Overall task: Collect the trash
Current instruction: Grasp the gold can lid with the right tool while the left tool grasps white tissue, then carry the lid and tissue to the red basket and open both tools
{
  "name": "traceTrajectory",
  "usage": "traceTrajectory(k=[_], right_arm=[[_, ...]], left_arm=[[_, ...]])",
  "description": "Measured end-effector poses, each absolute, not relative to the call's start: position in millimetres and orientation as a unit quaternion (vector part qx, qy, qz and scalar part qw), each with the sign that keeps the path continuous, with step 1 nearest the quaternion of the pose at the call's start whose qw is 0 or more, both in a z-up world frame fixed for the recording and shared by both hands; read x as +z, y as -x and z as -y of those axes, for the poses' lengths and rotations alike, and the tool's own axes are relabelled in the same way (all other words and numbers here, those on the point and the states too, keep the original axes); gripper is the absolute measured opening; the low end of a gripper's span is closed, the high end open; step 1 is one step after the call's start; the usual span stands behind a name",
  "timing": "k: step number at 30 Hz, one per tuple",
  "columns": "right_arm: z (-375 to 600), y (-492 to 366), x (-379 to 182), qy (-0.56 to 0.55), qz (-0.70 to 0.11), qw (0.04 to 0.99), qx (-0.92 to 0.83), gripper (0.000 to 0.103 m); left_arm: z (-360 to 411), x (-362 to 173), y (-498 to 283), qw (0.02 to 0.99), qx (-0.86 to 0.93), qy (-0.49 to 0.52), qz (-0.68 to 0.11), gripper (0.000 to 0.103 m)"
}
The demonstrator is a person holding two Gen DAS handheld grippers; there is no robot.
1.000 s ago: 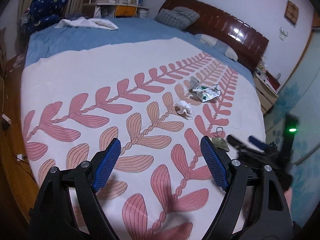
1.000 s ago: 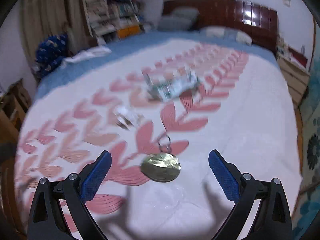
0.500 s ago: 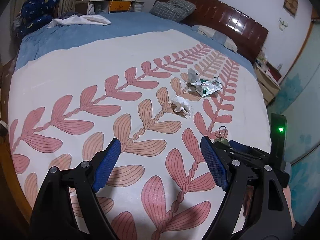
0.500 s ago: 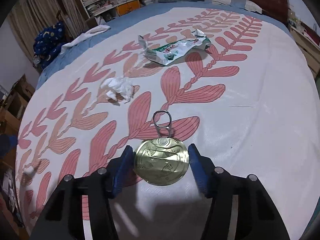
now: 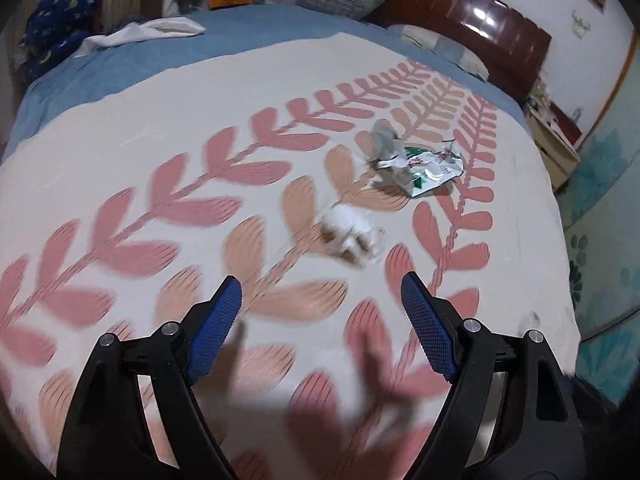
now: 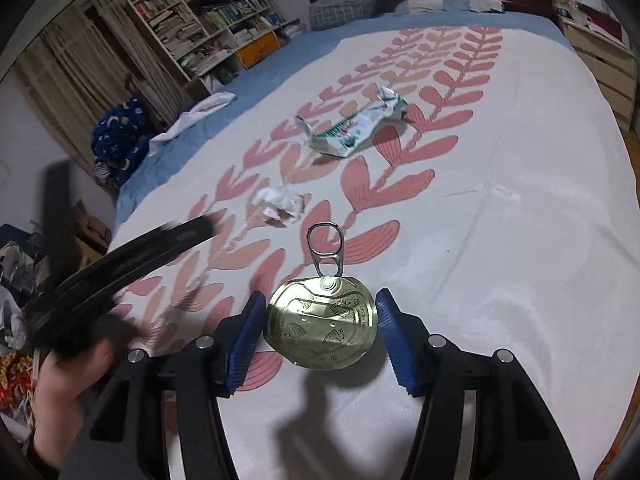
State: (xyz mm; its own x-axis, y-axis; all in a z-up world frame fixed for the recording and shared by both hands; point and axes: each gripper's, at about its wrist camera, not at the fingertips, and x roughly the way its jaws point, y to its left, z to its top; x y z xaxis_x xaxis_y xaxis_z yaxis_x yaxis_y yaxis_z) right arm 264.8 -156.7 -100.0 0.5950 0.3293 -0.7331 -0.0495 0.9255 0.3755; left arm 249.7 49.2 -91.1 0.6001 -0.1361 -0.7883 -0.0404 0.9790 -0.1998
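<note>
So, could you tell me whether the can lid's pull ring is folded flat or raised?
Raised: the pull ring stands clear of the can lid.

Leaf-patterned bedspread (image 5: 160,128), dark wooden headboard (image 5: 460,20), crowded bookshelf (image 6: 208,24)

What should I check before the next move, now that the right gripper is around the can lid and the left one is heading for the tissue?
1. Can lid sits between the right gripper pads, which have just been closing: ok.
2. Pads firmly pressing the lid's edges: cannot tell, slight gaps seem to show.
3. Pull ring points away from the fingers, clear of them: ok.
4. Left gripper open and empty: ok.
5. Crumpled tissue ahead of the left gripper, not yet between its fingers: not ok.
6. Snack wrapper lies on the bedspread, uncollected: not ok.
</note>
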Motion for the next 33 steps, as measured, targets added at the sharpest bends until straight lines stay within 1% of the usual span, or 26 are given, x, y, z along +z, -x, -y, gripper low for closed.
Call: traceTrajectory(k=[4, 8, 10, 11, 12, 13, 14, 15, 16, 18, 20, 25, 28, 31, 33], right_arm=[[171, -261, -93, -0.171, -0.430, 0.880, 0.109, 0.057], [196, -260, -86, -0.191, -0.426, 0.879, 0.099, 0.057], [205, -260, -82, -0.195, -0.423, 0.880, 0.097, 0.057], [210, -260, -81, -0.198, -0.422, 0.880, 0.096, 0.057], [214, -259, -80, -0.201, -0.421, 0.879, 0.095, 0.057], [220, -258, -80, -0.206, -0.421, 0.879, 0.093, 0.057], [223, -257, -80, -0.208, -0.420, 0.878, 0.092, 0.057], [227, -255, -79, -0.210, -0.420, 0.878, 0.088, 0.057], [231, -254, -78, -0.211, -0.419, 0.879, 0.086, 0.057], [239, -247, -75, -0.215, -0.415, 0.880, 0.082, 0.057], [245, -237, -70, -0.214, -0.410, 0.883, 0.076, 0.057], [255, -199, -64, -0.203, -0.395, 0.893, 0.068, 0.057], [270, -156, -56, -0.183, -0.389, 0.901, 0.056, 0.057], [295, -111, -46, -0.185, -0.376, 0.907, 0.035, 0.057], [322, -63, -34, -0.189, -0.355, 0.915, 0.012, 0.057]], left_arm=[[-35, -113, -287, 0.880, -0.022, 0.090, -0.466, 0.083], [-30, -139, -312, 0.865, -0.022, 0.118, -0.487, 0.083], [-29, -140, -313, 0.869, -0.016, 0.130, -0.478, 0.081], [-27, -140, -313, 0.869, -0.022, 0.129, -0.478, 0.066], [-24, -139, -313, 0.869, -0.030, 0.123, -0.479, 0.053], [-19, -138, -313, 0.868, -0.040, 0.109, -0.482, 0.027], [-17, -139, -313, 0.867, -0.044, 0.104, -0.486, 0.013], [-15, -139, -310, 0.865, -0.049, 0.103, -0.488, 0.011], [-14, -138, -307, 0.865, -0.052, 0.105, -0.489, 0.007], [-13, -135, -299, 0.865, -0.052, 0.098, -0.489, 0.005], [-8, -124, -279, 0.875, -0.050, 0.090, -0.473, 0.005], [22, -80, -217, 0.894, -0.067, 0.079, -0.436, 0.005], [58, -45, -171, 0.908, -0.092, 0.043, -0.407, 0.005], [90, -14, -128, 0.916, -0.129, 0.030, -0.379, 0.005], [113, 5, -95, 0.919, -0.159, 0.026, -0.361, 0.005]])
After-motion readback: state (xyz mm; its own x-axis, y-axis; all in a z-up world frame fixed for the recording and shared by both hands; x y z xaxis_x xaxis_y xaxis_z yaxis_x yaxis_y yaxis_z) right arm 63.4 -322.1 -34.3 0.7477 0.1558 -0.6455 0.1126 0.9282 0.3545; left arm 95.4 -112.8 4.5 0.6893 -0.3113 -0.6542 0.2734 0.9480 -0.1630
